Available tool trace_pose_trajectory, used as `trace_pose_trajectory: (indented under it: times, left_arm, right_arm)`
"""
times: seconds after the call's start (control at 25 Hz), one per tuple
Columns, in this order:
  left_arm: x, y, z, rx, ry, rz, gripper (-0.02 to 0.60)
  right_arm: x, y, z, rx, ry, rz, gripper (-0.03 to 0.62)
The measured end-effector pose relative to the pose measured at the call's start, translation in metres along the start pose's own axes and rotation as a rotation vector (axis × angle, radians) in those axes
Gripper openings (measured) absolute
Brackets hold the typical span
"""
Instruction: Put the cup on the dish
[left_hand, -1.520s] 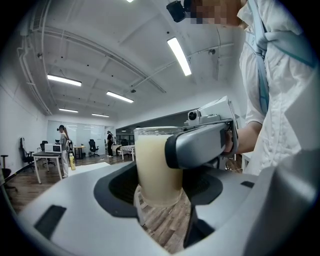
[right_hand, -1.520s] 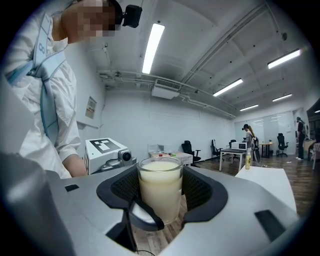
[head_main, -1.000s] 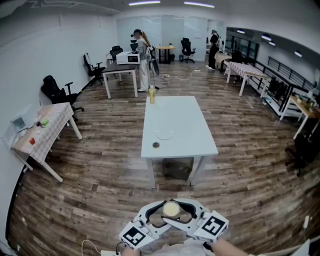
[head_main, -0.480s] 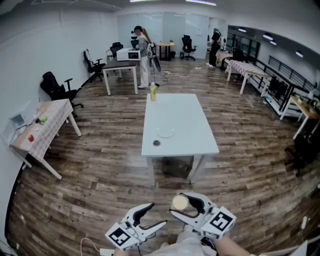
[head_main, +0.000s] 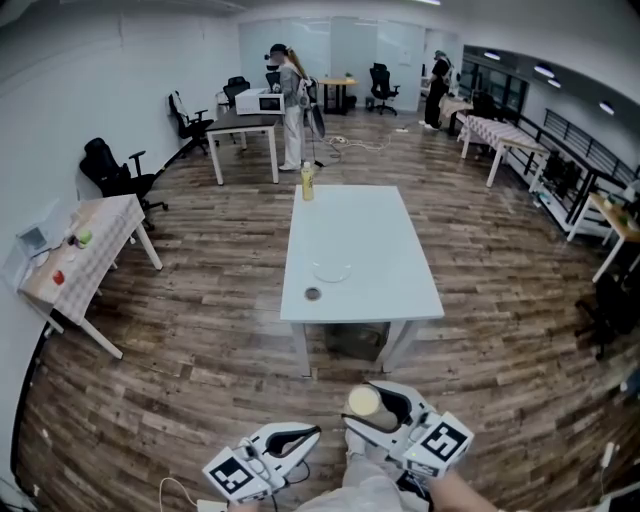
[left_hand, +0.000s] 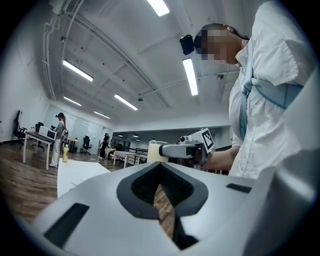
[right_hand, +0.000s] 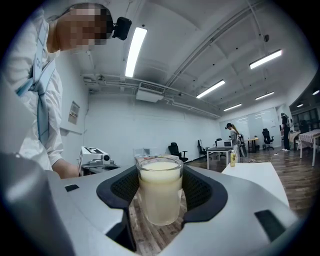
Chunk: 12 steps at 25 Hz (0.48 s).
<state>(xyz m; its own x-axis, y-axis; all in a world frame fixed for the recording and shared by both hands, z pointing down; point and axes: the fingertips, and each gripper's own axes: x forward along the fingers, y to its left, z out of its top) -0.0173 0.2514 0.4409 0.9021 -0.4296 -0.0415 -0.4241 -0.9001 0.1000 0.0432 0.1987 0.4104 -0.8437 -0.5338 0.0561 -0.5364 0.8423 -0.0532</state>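
Note:
A glass cup of pale milky liquid (right_hand: 160, 197) stands upright between the pads of my right gripper (right_hand: 160, 187), which is shut on it. In the head view the cup (head_main: 363, 401) and right gripper (head_main: 368, 404) hang low, in front of the white table (head_main: 385, 225). On the table's near half lies the clear dish (head_main: 332, 268). My left gripper (head_main: 308, 434) is to the left of the cup, jaws shut with nothing between them. In the left gripper view the left gripper (left_hand: 161, 169) points past the cup (left_hand: 156, 151).
A small dark round thing (head_main: 313, 294) lies near the table's front edge and a yellow bottle (head_main: 307, 182) stands at its far left corner. Wood floor separates me from the table. A checked side table (head_main: 85, 255) stands to the left. People stand by desks at the back.
A second ago both grippers met around the cup. The left one has since drawn off to the left and shut its jaws. The right gripper keeps the cup.

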Motion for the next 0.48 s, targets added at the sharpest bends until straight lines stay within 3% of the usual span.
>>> trace_pose_trajectory:
  times: [0.48]
  left_arm:
    - [0.085,0.101,0.025,-0.028,-0.052,0.025,0.000]
  right_arm:
    - [0.033,-0.132,0.007,0.012,0.015,0.017,0.276]
